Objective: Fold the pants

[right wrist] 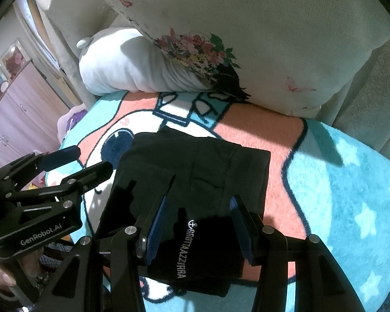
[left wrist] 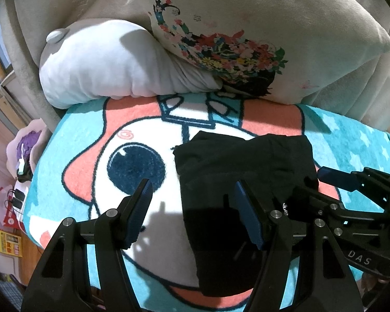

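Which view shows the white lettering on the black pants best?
The right wrist view: the white lettering on the black pants reads clearly between the open right gripper fingers. The left wrist view shows only a small white scrap of it, beside the right gripper.

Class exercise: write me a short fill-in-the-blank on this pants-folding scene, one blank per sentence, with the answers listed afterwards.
1. The folded pants are ____ in colour.
2. They lie on a cartoon blanket whose background is ____.
3. Both the left gripper and the right gripper have their jaws ____.
4. The floral cushion leans on a ____ pillow.

Answers: black; turquoise; open; white
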Action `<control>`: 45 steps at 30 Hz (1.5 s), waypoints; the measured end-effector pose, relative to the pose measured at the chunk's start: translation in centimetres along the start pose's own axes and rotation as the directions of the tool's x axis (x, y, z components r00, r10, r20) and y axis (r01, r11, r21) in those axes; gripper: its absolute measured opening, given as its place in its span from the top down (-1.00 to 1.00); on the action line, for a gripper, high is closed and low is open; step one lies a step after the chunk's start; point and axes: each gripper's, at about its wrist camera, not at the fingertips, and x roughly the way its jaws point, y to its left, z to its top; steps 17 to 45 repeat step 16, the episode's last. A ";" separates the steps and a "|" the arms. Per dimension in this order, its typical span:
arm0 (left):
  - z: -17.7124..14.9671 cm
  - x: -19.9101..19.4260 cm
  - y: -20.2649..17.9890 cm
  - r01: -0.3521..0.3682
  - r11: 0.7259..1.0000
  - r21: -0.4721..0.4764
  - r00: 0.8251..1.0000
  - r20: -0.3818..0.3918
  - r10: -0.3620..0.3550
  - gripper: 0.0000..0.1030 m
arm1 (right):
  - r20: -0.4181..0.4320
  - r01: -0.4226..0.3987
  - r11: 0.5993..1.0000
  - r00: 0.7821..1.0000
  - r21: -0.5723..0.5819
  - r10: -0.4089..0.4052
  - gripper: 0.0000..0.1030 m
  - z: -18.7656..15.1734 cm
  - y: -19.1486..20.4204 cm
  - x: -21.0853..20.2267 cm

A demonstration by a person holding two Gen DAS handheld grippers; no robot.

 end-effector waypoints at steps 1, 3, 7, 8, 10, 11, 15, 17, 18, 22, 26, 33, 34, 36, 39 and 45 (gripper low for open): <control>0.0 0.0 0.0 -0.001 1.000 0.000 1.000 0.000 0.001 -0.28 | -0.001 0.000 1.000 1.000 0.000 0.000 0.07 0.0 0.0 0.0; -0.1 0.0 0.0 -0.005 1.000 0.002 1.000 0.002 0.005 -0.28 | -0.002 0.000 1.000 1.000 0.000 0.000 0.07 0.0 0.1 0.0; -0.1 0.0 0.1 -0.011 1.000 0.013 1.000 0.011 0.010 -0.28 | -0.003 0.000 1.000 1.000 0.000 0.000 0.07 0.0 0.1 0.1; -0.1 -0.1 0.1 -0.012 1.000 0.016 1.000 0.016 0.012 -0.28 | -0.003 0.000 1.000 1.000 0.000 0.000 0.07 0.0 0.1 0.1; 0.0 -0.2 0.0 -0.018 1.000 0.024 0.999 0.030 0.017 -0.28 | -0.003 0.000 1.000 1.000 0.001 0.000 0.07 0.0 0.1 0.1; 0.0 -0.3 0.0 -0.021 0.999 0.027 0.999 0.036 0.020 -0.28 | -0.004 0.000 1.000 1.000 0.000 0.000 0.07 0.0 0.1 0.1; 0.0 -0.4 0.2 -0.016 1.000 0.027 0.999 0.036 0.015 -0.28 | -0.004 0.001 1.000 1.000 -0.002 -0.001 0.06 0.0 0.1 0.1; 0.1 -0.4 0.3 -0.013 1.000 0.026 0.999 0.032 0.012 -0.28 | -0.004 0.004 1.000 1.000 -0.004 -0.004 0.06 0.0 0.1 0.1; 0.1 -0.4 0.3 -0.013 1.000 0.026 0.999 0.032 0.012 -0.28 | -0.004 0.004 1.000 1.000 -0.004 -0.004 0.06 0.0 0.1 0.1; 0.1 -0.4 0.3 -0.013 1.000 0.026 0.999 0.032 0.012 -0.28 | -0.004 0.004 1.000 1.000 -0.004 -0.004 0.06 0.0 0.1 0.1; 0.1 -0.4 0.3 -0.013 1.000 0.026 0.999 0.032 0.012 -0.28 | -0.004 0.004 1.000 1.000 -0.004 -0.004 0.06 0.0 0.1 0.1; 0.1 -0.4 0.3 -0.013 1.000 0.026 0.999 0.032 0.012 -0.28 | -0.004 0.004 1.000 1.000 -0.004 -0.004 0.06 0.0 0.1 0.1; 0.1 -0.4 0.3 -0.013 1.000 0.026 0.999 0.032 0.012 -0.28 | -0.004 0.004 1.000 1.000 -0.004 -0.004 0.06 0.0 0.1 0.1; 0.1 -0.4 0.3 -0.013 1.000 0.026 0.999 0.032 0.012 -0.28 | -0.004 0.004 1.000 1.000 -0.004 -0.004 0.06 0.0 0.1 0.1; 0.1 -0.4 0.3 -0.013 1.000 0.026 0.999 0.032 0.012 -0.28 | -0.004 0.004 1.000 1.000 -0.004 -0.004 0.06 0.0 0.1 0.1; 0.1 -0.4 0.3 -0.013 1.000 0.026 0.999 0.032 0.012 -0.28 | -0.004 0.004 1.000 1.000 -0.004 -0.004 0.06 0.0 0.1 0.1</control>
